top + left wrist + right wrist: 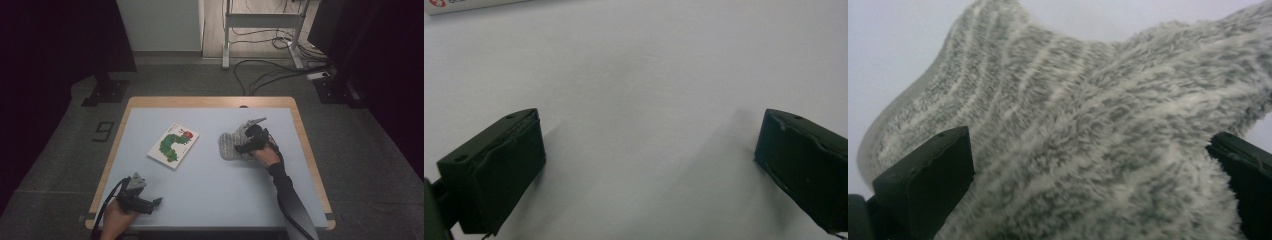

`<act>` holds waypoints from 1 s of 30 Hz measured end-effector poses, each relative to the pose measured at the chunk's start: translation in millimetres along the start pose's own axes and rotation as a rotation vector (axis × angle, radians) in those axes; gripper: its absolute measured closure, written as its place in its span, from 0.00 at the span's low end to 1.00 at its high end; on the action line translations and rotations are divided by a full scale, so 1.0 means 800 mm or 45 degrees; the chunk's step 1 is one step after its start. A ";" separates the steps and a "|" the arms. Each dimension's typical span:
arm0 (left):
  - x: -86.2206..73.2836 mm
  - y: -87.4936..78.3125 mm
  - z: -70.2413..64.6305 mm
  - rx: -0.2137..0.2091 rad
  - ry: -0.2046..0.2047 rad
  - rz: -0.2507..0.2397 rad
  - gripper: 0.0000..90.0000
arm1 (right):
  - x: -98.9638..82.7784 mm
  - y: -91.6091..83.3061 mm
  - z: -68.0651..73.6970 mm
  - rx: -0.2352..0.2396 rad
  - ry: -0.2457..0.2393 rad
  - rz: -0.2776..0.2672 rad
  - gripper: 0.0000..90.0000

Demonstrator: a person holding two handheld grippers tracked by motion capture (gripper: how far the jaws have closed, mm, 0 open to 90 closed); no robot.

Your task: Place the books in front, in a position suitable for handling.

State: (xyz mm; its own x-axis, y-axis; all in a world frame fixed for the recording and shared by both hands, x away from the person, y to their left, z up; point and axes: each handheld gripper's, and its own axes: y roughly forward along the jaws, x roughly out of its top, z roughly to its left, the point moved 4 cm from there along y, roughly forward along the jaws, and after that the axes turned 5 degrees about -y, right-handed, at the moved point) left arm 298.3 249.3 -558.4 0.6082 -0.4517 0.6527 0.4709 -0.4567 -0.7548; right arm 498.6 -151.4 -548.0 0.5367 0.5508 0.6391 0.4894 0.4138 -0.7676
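The right gripper (248, 141) sits over a fuzzy grey sock (230, 145) on the right half of the counter (210, 175), and in the right gripper view its two black fingers (928, 180) stand wide apart, one at each lower corner, with the sock (1088, 130) spread across the whole gap between them. The pile of the sock rises right up to both fingers, but whether they press on it cannot be told; they are not closed on it. The sock lies flat and rumpled, grey with paler stripes, its rounded end toward the counter's middle. The left gripper (141, 200) rests low at the near left corner of the counter, held in the person's left hand (117, 212), well apart from the sock. In the left gripper view its fingers (499, 175) are likewise spread wide, with bare pale counter (644, 100) between them and nothing in their hold. A picture book (173, 145) with a green caterpillar on its white cover lies flat to the left of the sock, tilted on the counter, apart from both grippers; its edge shows at the top left corner of the left gripper view (469, 4). Nothing lies between the left gripper and the book. Counted: one sock, one book, two grippers, each with two fingers.
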 end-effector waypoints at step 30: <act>0.000 0.000 0.000 0.000 -0.001 -0.002 0.00 | -0.003 -0.024 -0.033 -0.058 0.157 0.005 0.68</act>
State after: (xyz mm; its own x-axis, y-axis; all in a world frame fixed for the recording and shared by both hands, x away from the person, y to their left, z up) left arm 298.4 249.2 -558.5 0.6079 -0.4502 0.6540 0.4721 -0.4573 -0.7536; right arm 506.0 -179.6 -533.7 0.6175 0.4583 0.6393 0.5162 0.3770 -0.7690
